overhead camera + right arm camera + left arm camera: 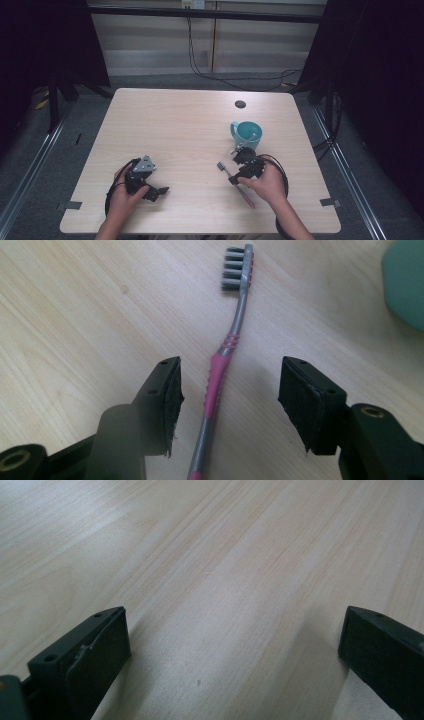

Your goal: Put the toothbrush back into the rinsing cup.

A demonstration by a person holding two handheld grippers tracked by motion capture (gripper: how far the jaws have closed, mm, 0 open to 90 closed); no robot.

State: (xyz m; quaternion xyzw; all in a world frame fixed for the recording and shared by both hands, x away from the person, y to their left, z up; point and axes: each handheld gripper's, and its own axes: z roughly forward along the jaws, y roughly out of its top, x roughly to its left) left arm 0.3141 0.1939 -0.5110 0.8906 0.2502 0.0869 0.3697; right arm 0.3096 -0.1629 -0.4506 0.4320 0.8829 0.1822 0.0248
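Straddling toothbrush [218,375], right tool [230,405] gaping; handle end cropped.

1. Table [190,130]: bare across the left, centre and far areas; free passage there.
2. Mug [247,135]: stands right of centre, blocking the far side of the right gripper [230,405].
3. Toothbrush [220,370]: lies flat between the spread right jaws, touching neither.

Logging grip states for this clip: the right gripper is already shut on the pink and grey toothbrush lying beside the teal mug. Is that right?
Not quite. The right gripper is open: in the right gripper view its jaws straddle the toothbrush with gaps on both sides. The toothbrush does lie on the table beside the teal mug.
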